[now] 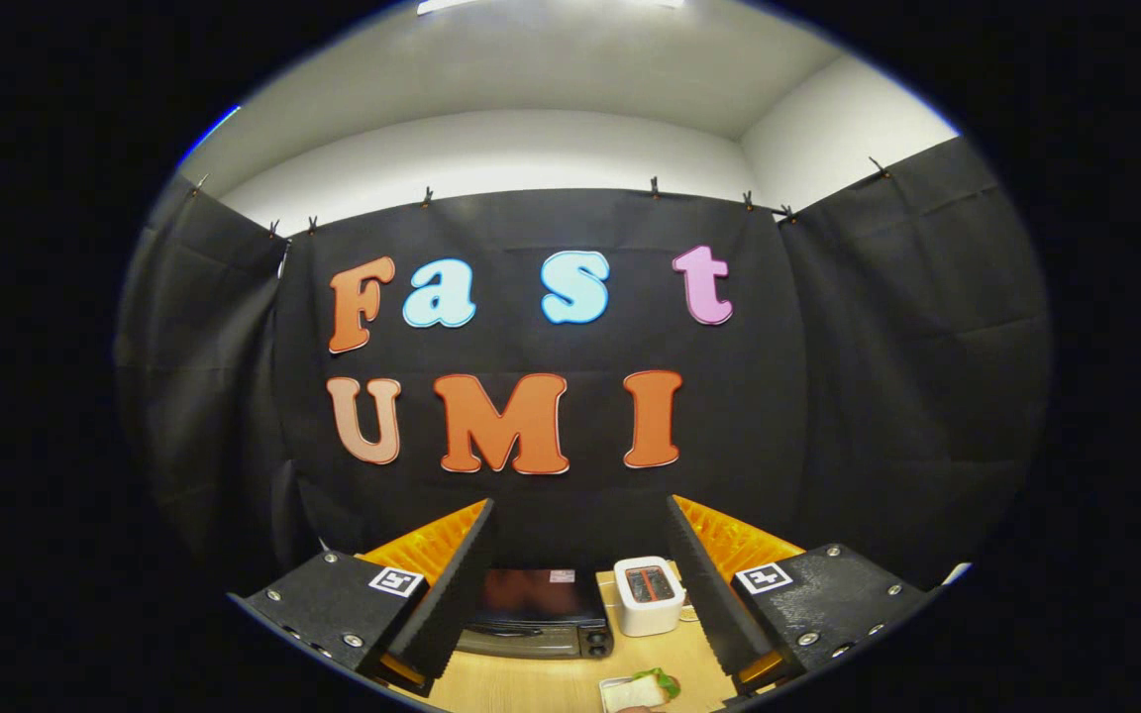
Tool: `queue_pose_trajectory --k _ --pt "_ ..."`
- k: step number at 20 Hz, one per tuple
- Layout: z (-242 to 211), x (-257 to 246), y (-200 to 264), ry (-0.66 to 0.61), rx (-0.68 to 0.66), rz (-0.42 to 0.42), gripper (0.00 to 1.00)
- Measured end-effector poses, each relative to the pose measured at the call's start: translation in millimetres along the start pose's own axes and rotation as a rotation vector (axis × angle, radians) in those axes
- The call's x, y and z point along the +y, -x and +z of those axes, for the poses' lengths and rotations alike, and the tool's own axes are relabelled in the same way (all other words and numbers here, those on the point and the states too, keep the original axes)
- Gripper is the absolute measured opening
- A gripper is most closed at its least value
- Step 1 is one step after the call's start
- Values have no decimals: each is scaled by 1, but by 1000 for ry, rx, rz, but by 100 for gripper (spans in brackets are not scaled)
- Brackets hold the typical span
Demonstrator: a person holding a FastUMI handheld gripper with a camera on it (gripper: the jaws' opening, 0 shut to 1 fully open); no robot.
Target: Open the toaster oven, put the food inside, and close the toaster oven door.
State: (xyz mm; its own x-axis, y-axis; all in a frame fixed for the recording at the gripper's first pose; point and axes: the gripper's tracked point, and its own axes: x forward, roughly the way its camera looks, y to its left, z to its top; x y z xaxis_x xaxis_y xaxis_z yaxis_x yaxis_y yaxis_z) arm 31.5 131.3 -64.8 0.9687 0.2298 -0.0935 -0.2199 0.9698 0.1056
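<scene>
My gripper [578,584] is held high and stands open, nothing between its two black fingers [452,584]. Far below, between the fingers, a black toaster oven [531,619] sits on the wooden table [531,683] with its door shut. The food, a sandwich with green leaf [642,687] on a small white plate, lies nearer to me on the table, in front of the oven and toward the right finger.
A white pop-up toaster [648,594] stands just right of the oven, close to the right finger. The booth's black cloth wall [551,475] rises behind the table.
</scene>
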Motion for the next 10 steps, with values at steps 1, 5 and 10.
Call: queue_pose_trajectory --k 1,5,10 --pt "-15 13 -11 -4 11 20 98" --pt "-82 58 -54 -17 72 69 99" --pt "-168 84 -104 35 131 55 99"
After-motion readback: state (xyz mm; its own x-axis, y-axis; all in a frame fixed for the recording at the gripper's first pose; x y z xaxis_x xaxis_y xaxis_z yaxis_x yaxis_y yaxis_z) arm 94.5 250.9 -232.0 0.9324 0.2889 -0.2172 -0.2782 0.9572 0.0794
